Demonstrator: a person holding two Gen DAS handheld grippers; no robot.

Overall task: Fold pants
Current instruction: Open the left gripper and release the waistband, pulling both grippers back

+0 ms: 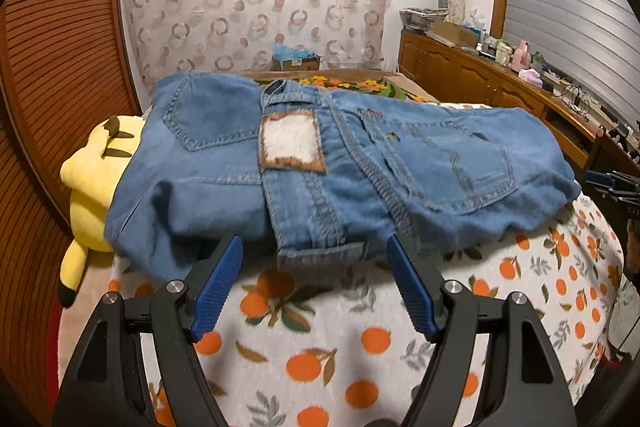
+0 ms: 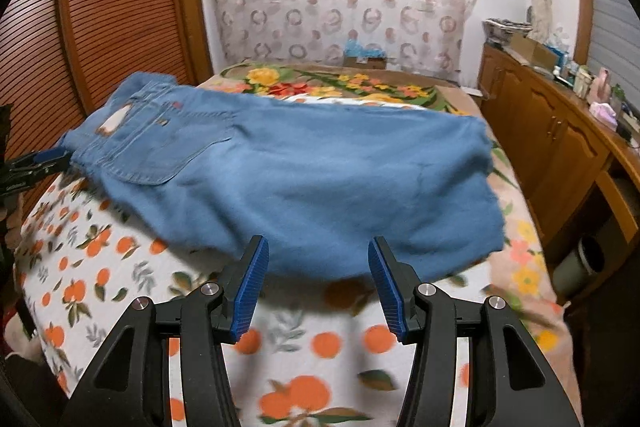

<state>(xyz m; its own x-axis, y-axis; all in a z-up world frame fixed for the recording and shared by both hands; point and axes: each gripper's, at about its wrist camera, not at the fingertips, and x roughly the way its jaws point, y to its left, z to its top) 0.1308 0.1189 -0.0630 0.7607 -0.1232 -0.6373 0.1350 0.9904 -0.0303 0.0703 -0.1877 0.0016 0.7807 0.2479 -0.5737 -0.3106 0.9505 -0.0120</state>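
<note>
Both tongs, left tongs (image 1: 314, 247) and right tongs (image 2: 318, 251), stand apart and empty; the jeans (image 1: 320, 171) lie folded on the bed (image 1: 320, 327) just beyond them, perhaps one fold remaining.

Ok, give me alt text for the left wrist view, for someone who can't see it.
Folded blue jeans lie on a bedspread printed with oranges, back pockets and waist patch facing up. The left gripper is open, its blue fingertips at the jeans' near edge. A yellow plush toy lies partly under the jeans' left side.
</note>
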